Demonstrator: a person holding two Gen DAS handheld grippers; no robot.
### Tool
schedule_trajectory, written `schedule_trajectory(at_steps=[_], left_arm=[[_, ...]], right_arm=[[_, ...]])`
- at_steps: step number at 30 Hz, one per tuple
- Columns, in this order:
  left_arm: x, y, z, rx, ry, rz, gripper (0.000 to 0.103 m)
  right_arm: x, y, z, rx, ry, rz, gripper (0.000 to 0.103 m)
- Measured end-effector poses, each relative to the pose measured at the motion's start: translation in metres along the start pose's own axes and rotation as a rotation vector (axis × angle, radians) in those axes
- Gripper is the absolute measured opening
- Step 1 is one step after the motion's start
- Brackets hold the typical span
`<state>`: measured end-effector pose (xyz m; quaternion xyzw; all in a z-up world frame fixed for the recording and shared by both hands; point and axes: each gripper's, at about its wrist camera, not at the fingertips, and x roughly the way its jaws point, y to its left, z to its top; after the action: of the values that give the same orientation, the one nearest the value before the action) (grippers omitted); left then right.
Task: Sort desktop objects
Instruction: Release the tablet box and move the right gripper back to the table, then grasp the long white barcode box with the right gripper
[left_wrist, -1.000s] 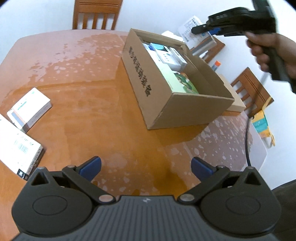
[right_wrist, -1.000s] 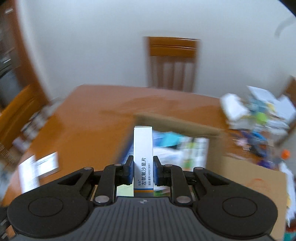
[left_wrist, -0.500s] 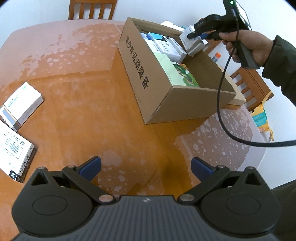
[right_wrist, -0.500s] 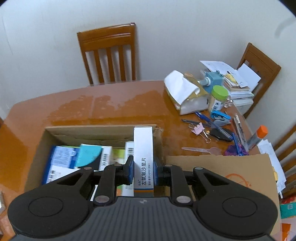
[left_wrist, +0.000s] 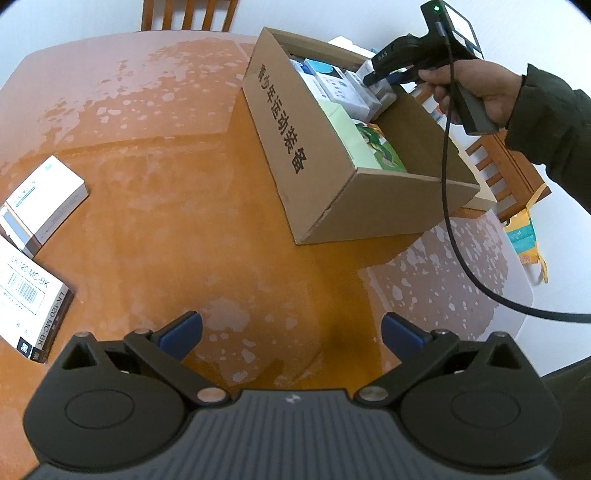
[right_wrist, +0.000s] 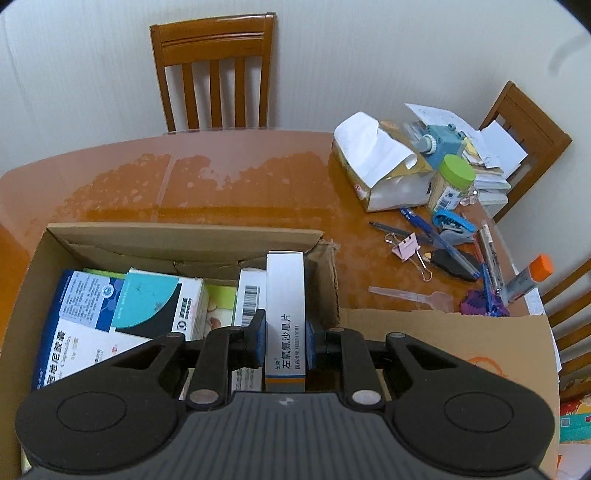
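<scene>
My right gripper (right_wrist: 285, 345) is shut on a narrow white medicine box (right_wrist: 285, 295) with an orange stripe, held inside the open cardboard box (right_wrist: 184, 238) at its far right corner. Several medicine boxes lie packed in there, among them a teal-and-black one (right_wrist: 155, 306). In the left wrist view the cardboard box (left_wrist: 295, 147) stands right of centre, and the right gripper (left_wrist: 384, 70) reaches into its far end. My left gripper (left_wrist: 291, 328) hangs open above bare table. Two white boxes, a small one (left_wrist: 44, 201) and a barcoded one (left_wrist: 26, 295), lie at the left.
Wooden chairs (right_wrist: 214, 77) stand around the orange table (left_wrist: 166, 184). Clutter sits at the table's right end: a torn paper bag (right_wrist: 376, 166), a green-lidded jar (right_wrist: 452, 184), pens, a binder clip (right_wrist: 408, 247), a stapler. A person's hand and dark sleeve (left_wrist: 546, 122) hold the right gripper; its cable hangs down.
The right gripper has come down with the narrow box into the cardboard box's far right corner. The left gripper has drifted slightly; the boxes at the left sit nearer the edge of its view.
</scene>
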<state>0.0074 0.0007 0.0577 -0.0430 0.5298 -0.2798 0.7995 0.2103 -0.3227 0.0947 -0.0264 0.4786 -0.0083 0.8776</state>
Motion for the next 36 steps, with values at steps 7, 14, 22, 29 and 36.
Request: schedule_trajectory(at_steps=[7,14,22,29,36], left_arm=[[-0.004,-0.001,0.001,0.003,-0.013,0.016,0.103],[-0.016,-0.008,0.002,0.020,-0.047,0.069,0.103],[-0.033,0.002,-0.010,-0.051,-0.081,0.154,0.103],[-0.051,0.021,-0.037,-0.167,-0.101,0.213,0.103],[-0.067,0.051,-0.064,-0.301,-0.112,0.282,0.103]], right_arm=[[-0.012,-0.001,-0.001,0.017,-0.028,0.006,0.029],[-0.121,0.054,-0.016,-0.179,-0.262,0.212,0.073],[-0.167,0.168,-0.070,-0.497,-0.205,0.488,0.089],[-0.151,0.246,-0.107,-0.702,-0.085,0.572,0.097],[-0.132,0.322,-0.140,-0.803,-0.003,0.611,0.097]])
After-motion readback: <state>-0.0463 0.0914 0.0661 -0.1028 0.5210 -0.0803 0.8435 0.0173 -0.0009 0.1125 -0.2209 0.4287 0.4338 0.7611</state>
